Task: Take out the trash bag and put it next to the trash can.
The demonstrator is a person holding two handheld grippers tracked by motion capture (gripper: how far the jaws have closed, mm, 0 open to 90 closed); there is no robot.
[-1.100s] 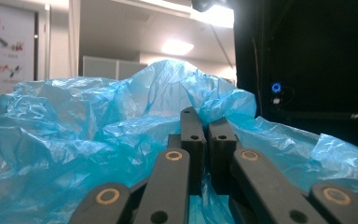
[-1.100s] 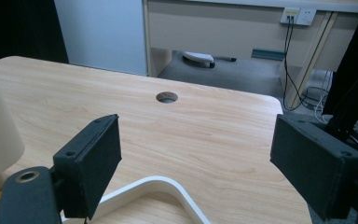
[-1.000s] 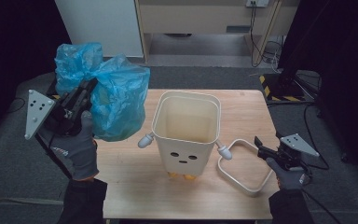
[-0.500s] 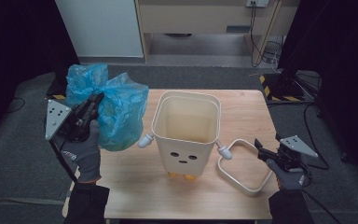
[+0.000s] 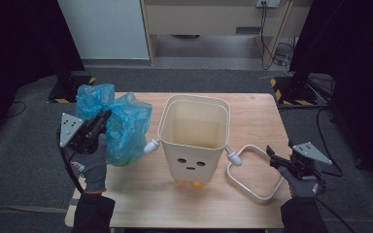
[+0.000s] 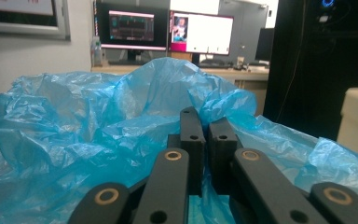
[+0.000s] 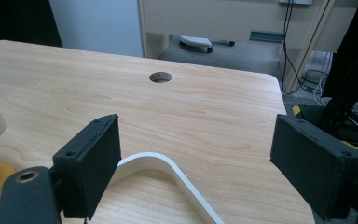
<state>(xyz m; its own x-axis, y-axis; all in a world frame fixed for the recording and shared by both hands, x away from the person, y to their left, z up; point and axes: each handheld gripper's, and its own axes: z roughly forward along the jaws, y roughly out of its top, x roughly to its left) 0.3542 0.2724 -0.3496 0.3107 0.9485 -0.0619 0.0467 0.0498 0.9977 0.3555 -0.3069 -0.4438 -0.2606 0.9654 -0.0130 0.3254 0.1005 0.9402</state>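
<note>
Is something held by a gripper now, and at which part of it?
The left gripper is shut on the blue plastic bag, pinching a fold of its crumpled film. The right gripper is open, holding nothing.

I'm seeing the wooden table (image 5: 252,116) evenly lit from overhead while the surroundings are staying dark; all views are looking soft, with the monitors (image 6: 168,28) glowing brightly.
</note>
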